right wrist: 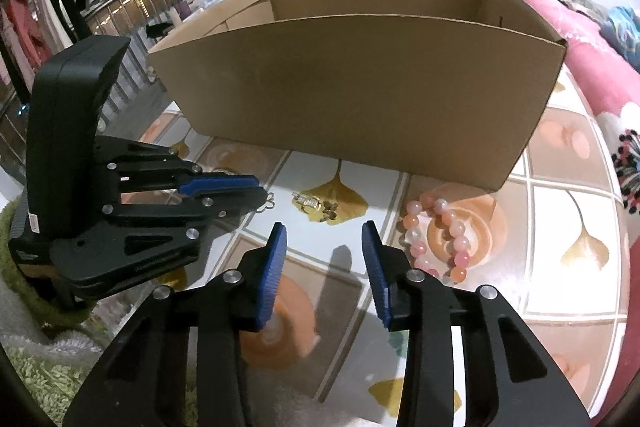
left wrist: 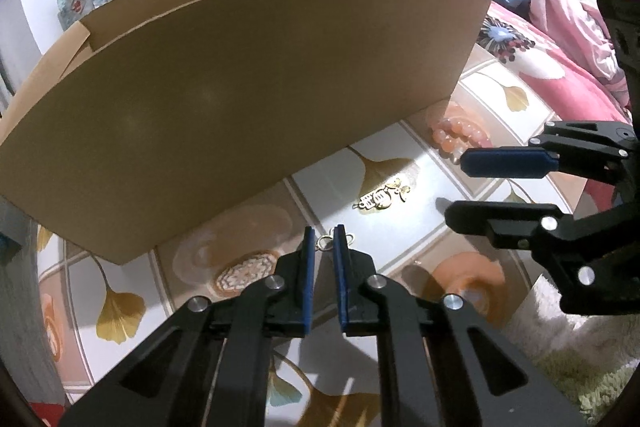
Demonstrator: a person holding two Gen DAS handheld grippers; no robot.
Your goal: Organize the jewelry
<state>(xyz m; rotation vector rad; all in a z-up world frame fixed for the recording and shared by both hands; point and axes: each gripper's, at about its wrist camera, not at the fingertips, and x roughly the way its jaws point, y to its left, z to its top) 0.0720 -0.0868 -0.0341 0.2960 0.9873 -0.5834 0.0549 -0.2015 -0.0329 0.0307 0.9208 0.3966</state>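
Note:
A small gold ring-shaped trinket (left wrist: 325, 241) lies on the table between the tips of my left gripper (left wrist: 323, 235), whose jaws stand narrowly apart around it. A gold pendant (left wrist: 380, 198) lies just beyond; it also shows in the right wrist view (right wrist: 316, 205). A pink bead bracelet (right wrist: 444, 239) lies by the box corner, also in the left wrist view (left wrist: 452, 137). The open cardboard box (right wrist: 360, 95) stands behind. My right gripper (right wrist: 325, 239) is open and empty above the table, left of the bracelet.
The table (right wrist: 552, 211) has a glossy tile and ginkgo-leaf pattern. A pink floral blanket (right wrist: 592, 67) lies to the right. A green shaggy rug (right wrist: 36, 359) lies at the near left. Clothes hang at the far left.

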